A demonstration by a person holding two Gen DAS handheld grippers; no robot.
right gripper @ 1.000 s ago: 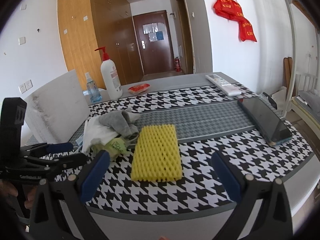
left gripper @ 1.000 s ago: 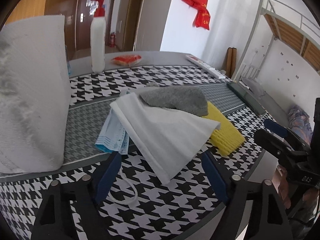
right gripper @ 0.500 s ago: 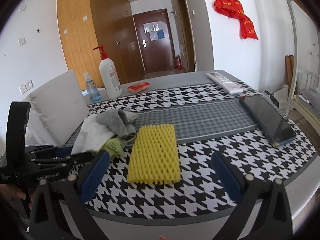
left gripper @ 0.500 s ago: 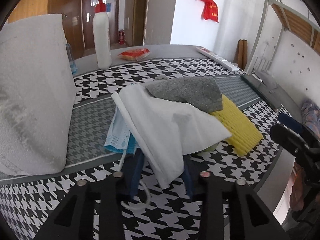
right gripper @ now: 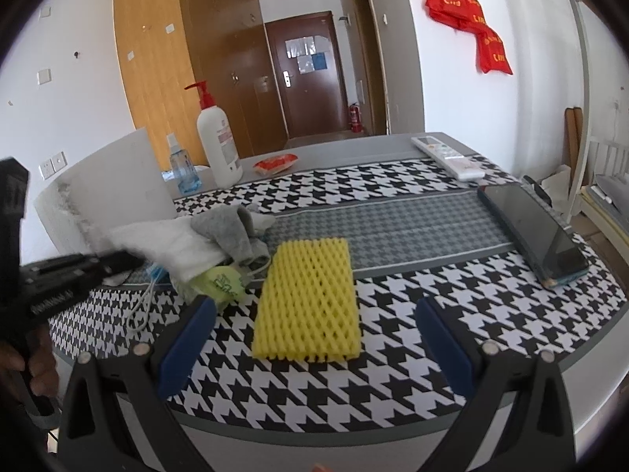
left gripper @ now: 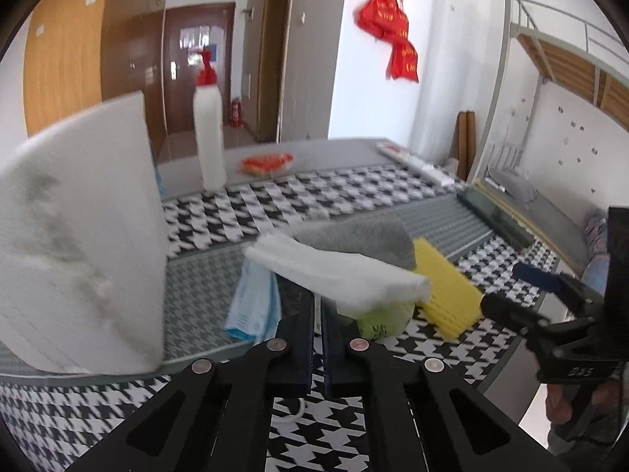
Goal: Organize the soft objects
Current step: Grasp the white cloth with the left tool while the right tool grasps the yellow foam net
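- Cloth first: the white cloth point(left gripper: 338, 275) sits at the near-left part of the houndstooth table point(right gripper: 393, 188), its near edge lifted and pinched in my left tongs point(left gripper: 317, 303), whose blue pads have just closed flat together on it.
- Under and around it lie a grey sock point(left gripper: 361, 238), a blue face mask point(left gripper: 251, 306) and a green pouch point(left gripper: 381, 320), all touching in one heap; the yellow foam net point(right gripper: 310, 299) lies just beside the heap.
- My right tongs point(right gripper: 314, 338) hang spread wide over the near table edge, nothing between the pads, the yellow foam net ahead of them.
- Only the right view shows the mask's white ear loop point(right gripper: 143, 306) trailing toward the near edge, the small spray bottle point(right gripper: 182, 169) behind the white foam block point(right gripper: 114, 185), and the dark tablet point(right gripper: 534, 232) at the right edge.
- Only the left view shows how close the white foam block stands to the heap on its left side, and my right tongs reaching in from the right; that view is blurred.
- Farther back stand the pump bottle point(right gripper: 218, 145), an orange packet point(right gripper: 275, 163) and a remote control point(right gripper: 446, 155) near the far edge.
- Open cloth surface lies between the yellow foam net and the dark tablet, and along the near right edge.
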